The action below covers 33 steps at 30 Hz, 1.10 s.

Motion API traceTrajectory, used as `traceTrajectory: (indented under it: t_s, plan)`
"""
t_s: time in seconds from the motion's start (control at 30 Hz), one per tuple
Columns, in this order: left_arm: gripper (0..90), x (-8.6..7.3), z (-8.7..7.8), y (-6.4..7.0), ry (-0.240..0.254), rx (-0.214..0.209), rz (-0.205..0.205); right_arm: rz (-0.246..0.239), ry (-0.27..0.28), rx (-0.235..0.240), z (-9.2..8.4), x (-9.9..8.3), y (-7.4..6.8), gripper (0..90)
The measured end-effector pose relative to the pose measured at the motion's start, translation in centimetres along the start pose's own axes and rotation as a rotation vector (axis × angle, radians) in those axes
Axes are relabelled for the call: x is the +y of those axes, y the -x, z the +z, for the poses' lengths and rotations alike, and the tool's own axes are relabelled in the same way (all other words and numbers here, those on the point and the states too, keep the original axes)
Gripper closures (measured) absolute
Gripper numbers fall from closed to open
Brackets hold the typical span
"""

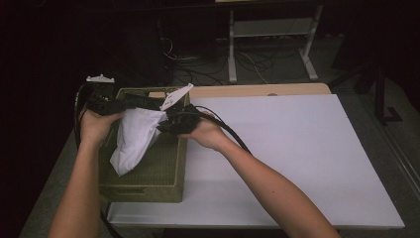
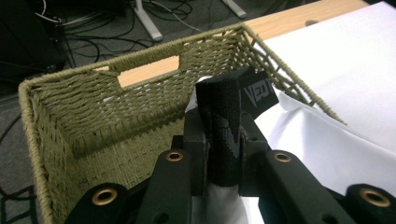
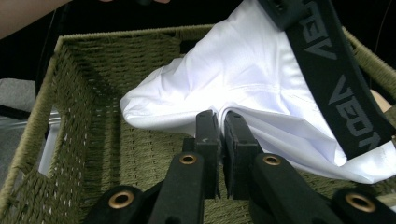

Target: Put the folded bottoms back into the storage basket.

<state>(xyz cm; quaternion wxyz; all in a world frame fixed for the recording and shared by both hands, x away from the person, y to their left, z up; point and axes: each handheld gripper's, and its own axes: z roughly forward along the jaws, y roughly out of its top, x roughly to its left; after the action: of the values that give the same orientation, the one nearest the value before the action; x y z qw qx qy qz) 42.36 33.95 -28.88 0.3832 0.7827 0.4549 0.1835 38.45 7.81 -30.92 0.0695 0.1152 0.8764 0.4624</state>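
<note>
A person's left gripper (image 1: 115,105), at the far left corner of an olive-green woven rectangular basket (image 1: 163,174), has its fingers (image 2: 196,140) clamped on the black lettered waistband (image 2: 223,135) of a white fabric garment (image 1: 132,136) that hangs down into the basket. Just right of it, the right gripper (image 1: 166,124) has its fingers (image 3: 208,140) closed on a fold of the white cloth, lifted above the basket floor. The basket stands at the left end of a white-topped table (image 1: 297,148). The left gripper view adds a slot handle (image 2: 148,71) in the basket's far wall; the right gripper view adds the band's grey lettering, cut off by the frame. From the high view, both pairs of fingers are too dark to make out.
</note>
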Motion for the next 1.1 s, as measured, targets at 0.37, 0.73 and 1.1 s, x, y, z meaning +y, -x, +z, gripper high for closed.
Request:
traceTrajectory:
  t_s: [0.37,0.73,1.1]
  plan:
    - [76.7,-0.8,1.3,-0.1,-0.034,0.005,-0.004,0.017,-0.047,0.015,1.5,-1.3,0.0,84.1]
    - [76.6,-1.4,2.3,-0.2,-0.055,-0.003,-0.017,0.027,-0.062,0.024,1.9,-2.4,-0.3,83.8]
    - [76.5,-2.1,4.6,-0.1,-0.063,-0.082,-0.025,0.057,-0.055,0.035,1.6,-2.8,-0.2,50.4]
